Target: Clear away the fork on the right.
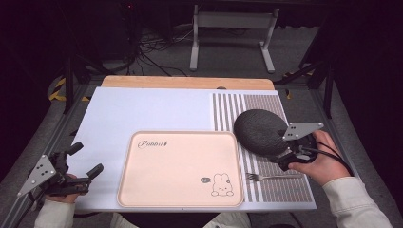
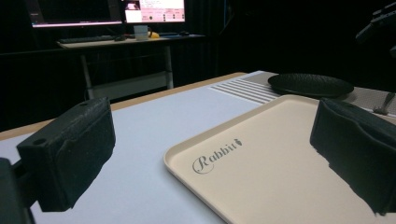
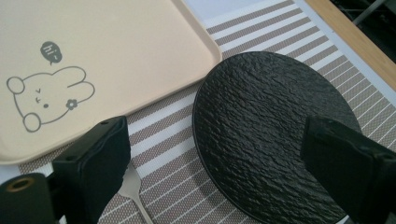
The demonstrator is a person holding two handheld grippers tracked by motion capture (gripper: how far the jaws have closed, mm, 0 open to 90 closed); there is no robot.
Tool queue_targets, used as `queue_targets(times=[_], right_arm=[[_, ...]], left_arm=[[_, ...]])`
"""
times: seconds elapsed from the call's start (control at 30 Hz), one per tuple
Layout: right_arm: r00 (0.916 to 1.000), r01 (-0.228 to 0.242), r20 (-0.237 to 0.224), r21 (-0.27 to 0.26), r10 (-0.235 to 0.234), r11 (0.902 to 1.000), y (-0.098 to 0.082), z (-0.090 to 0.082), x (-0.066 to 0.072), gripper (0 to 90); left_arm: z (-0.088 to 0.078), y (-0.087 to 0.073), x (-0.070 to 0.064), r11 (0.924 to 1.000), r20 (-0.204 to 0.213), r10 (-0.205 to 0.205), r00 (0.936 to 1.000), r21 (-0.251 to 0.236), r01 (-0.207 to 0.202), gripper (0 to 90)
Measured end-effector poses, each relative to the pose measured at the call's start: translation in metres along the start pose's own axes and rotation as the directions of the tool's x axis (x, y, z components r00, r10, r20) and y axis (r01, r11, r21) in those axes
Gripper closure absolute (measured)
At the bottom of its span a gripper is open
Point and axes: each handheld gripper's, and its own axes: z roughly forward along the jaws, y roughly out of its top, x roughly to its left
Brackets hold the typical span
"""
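Note:
A black, rough-textured round plate [image 1: 259, 130] [image 3: 266, 130] lies on a striped placemat [image 1: 228, 109] at the right. My right gripper [image 1: 281, 156] [image 3: 219, 172] hovers over the plate's near right edge, open; one jaw is above the plate, the other above a silver fork [image 1: 271, 177] [image 3: 133, 186] on the mat. A beige tray [image 1: 176, 171] [image 3: 116, 46] printed with "Rabbit" and a bunny sits bare in the middle. My left gripper [image 1: 86, 159] [image 2: 210, 163] stands open at the table's near left corner, pointing across the tray [image 2: 280, 177] toward the plate [image 2: 310, 85].
A white board [image 1: 142, 109] covers the table, with a wooden strip [image 1: 185, 81] at its far edge. Beyond are a metal stand [image 1: 233, 33] and cables on the floor. A desk with lit monitors [image 2: 154, 9] stands in the dark background.

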Motion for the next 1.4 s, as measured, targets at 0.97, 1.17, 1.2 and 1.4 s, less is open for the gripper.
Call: queue_targets(times=[0.97,1.17,1.2,1.4], right_arm=[[0.9779,0.158,-0.18,0.301,-0.107,0.9403,-0.005,0.016,-0.001,12.2],[0.9617,0.2,-0.243,0.307,-0.126,0.9304,-0.007,0.024,0.004,16.3],[0.957,0.217,-0.254,0.308,-0.14,0.926,-0.008,0.026,0.004,15.9],[0.9521,0.222,-0.278,0.339,-0.128,0.9142,-0.013,0.036,0.008,16.8]], left_arm=[[0.0,0.0,0.0,1.0,0.002,-0.001,1.0,0.005,0.001,0.9],[0.0,0.0,0.0,1.0,0.005,-0.002,1.0,0.008,0.002,0.9],[0.0,0.0,0.0,1.0,0.005,-0.002,1.0,0.007,0.002,0.9],[0.0,0.0,0.0,0.9999,0.01,-0.001,0.9999,0.013,0.001,0.9]])
